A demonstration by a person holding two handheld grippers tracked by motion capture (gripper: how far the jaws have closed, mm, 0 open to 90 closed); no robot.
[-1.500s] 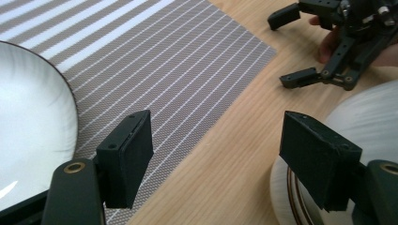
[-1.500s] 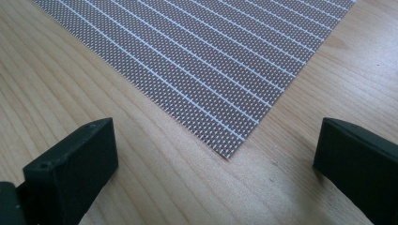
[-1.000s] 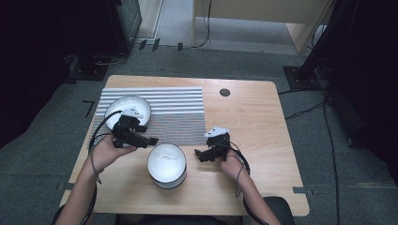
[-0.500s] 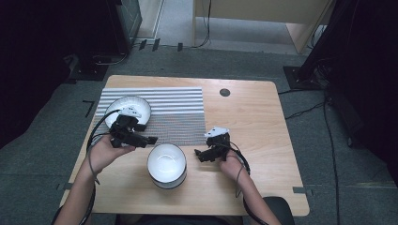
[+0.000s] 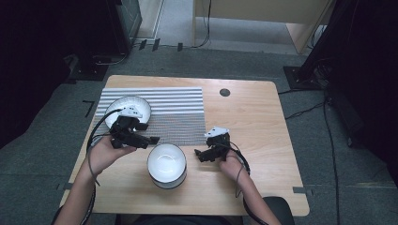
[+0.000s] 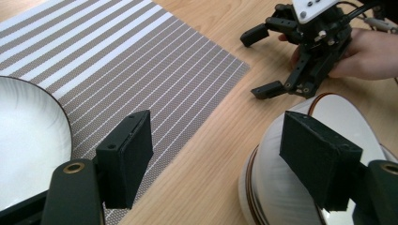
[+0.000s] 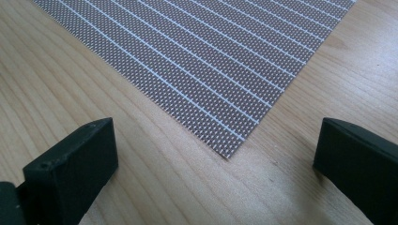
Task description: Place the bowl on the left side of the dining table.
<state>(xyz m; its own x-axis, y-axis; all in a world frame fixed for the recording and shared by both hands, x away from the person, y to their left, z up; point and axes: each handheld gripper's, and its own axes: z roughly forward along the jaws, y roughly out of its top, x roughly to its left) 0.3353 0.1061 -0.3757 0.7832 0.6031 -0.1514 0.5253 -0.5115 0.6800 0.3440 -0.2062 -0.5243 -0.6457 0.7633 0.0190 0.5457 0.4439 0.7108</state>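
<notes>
The white bowl (image 5: 166,165) stands on the worktop (image 5: 244,122) between both hands; the left hand-held gripper (image 6: 216,154) and the right hand-held gripper (image 7: 216,154) are released, so next one must grasp its rim

A light wooden bench (image 5: 253,122) with rounded corners stands on grey carpet. A striped placemat (image 5: 176,112) lies flat on its far left part. A white plate (image 5: 133,105) sits on the mat's left end. A white bowl (image 5: 166,164) rests on bare wood just off the mat's near edge. A small dark round spot (image 5: 225,92), perhaps a cable hole, marks the far side.
</notes>
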